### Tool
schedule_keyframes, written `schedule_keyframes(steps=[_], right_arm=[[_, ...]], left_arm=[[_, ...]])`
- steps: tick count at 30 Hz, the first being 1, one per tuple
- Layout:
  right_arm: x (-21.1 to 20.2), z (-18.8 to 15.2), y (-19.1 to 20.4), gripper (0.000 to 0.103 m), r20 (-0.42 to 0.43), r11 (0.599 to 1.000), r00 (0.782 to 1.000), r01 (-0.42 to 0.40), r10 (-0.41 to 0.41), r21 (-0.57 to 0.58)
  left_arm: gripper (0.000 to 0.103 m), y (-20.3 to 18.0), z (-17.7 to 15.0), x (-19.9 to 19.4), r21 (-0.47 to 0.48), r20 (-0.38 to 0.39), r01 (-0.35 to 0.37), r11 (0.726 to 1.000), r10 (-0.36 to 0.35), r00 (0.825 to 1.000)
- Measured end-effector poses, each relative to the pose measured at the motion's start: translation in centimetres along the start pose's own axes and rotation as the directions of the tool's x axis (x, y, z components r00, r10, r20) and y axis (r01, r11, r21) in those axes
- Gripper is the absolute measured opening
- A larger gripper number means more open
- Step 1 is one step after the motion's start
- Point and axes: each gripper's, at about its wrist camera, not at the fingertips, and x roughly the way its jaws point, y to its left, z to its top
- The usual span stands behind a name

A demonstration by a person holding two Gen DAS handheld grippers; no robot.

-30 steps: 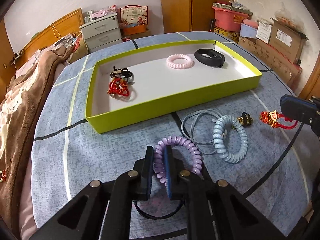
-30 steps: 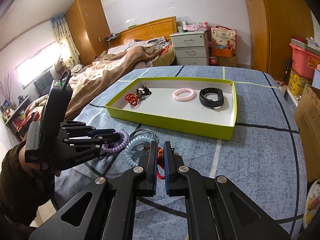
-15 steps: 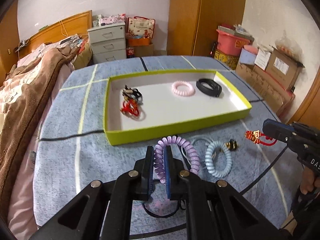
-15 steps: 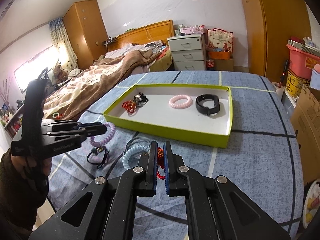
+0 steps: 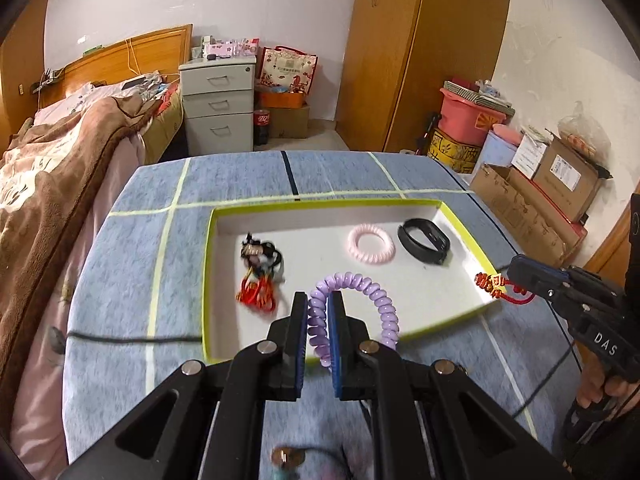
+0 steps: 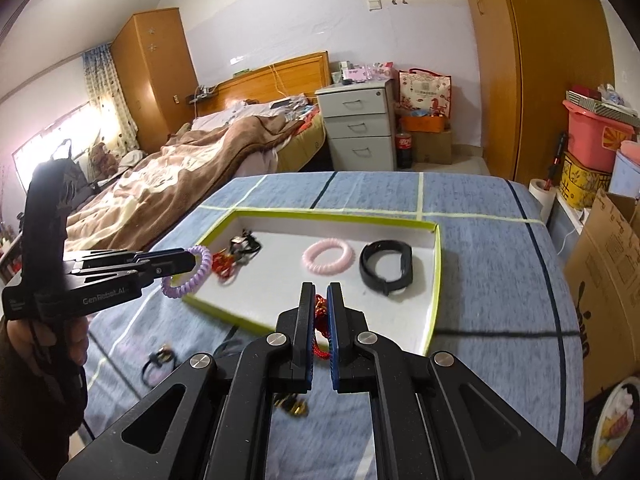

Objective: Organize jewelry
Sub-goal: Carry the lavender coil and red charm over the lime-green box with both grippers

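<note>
While both loads have risen off the blue quilt, the lime-edged white cardboard tray (image 5: 460,222) now lies beneath; left gripper (image 5: 318,322) pinches the purple coiled plastic bracelet (image 5: 352,284); right gripper (image 6: 319,312) clamps the red knotted cord charm (image 6: 320,308); release seems next.

Left gripper (image 5: 318,320) low in the frame pinches a lilac spiral coil bracelet (image 5: 354,312) over the lime-edged white tray (image 5: 448,216); at right, right gripper (image 5: 516,270) clamps a red knotted cord charm (image 5: 494,284).
</note>
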Motion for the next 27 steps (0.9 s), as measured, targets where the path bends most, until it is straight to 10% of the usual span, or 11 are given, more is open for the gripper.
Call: schedule_keyframes(steps=[27], right_arm=[[6.5, -0.2, -1.3, 0.006, -0.156, 0.998, 0.987, 0.036, -0.045, -0.06]], left_arm=[[0.011, 0.6, 3.0, 8.8, -0.038, -0.12, -0.025, 0.999, 0.02, 0.993]])
